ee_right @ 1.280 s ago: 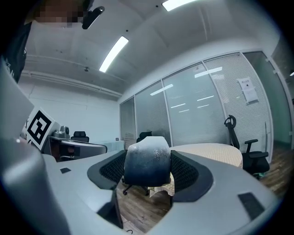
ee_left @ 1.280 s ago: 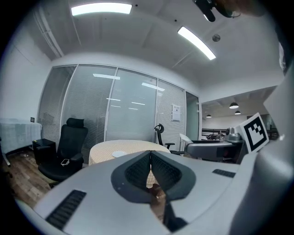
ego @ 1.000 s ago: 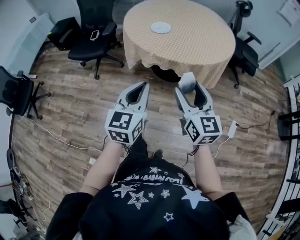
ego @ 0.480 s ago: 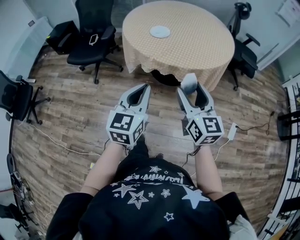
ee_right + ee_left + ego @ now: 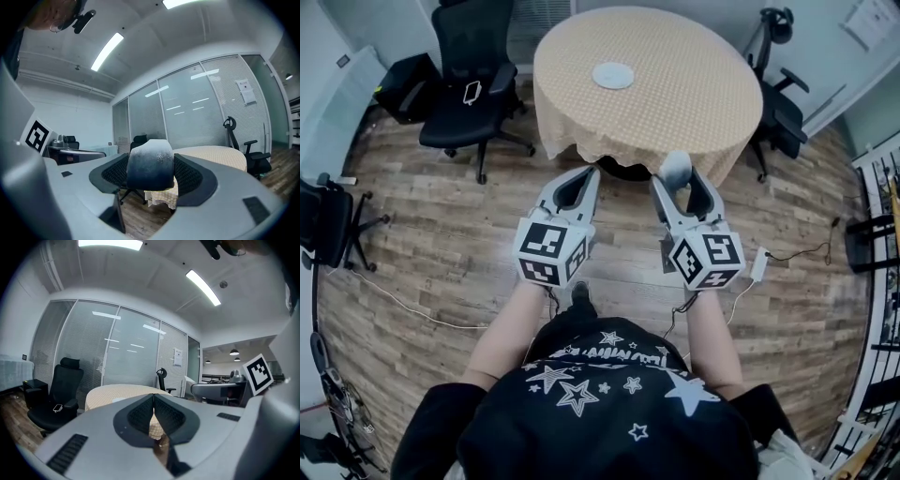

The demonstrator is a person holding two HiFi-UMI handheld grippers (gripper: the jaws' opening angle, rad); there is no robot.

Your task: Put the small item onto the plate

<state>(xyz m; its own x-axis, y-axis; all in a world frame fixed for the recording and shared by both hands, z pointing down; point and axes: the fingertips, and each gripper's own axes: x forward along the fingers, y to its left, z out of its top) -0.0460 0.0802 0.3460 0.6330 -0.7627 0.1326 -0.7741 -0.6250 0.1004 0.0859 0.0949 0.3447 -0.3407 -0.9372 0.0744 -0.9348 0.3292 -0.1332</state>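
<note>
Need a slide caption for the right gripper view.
Right claw shut on the small grey item, cloth-covered round table ahead.

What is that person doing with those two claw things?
A person stands holding a gripper in each hand. The right gripper has its jaws clamped on a small grey item, held in the air. The left gripper has its jaws shut on nothing. A white plate sits on the round table ahead, with the item not yet on it.
</note>
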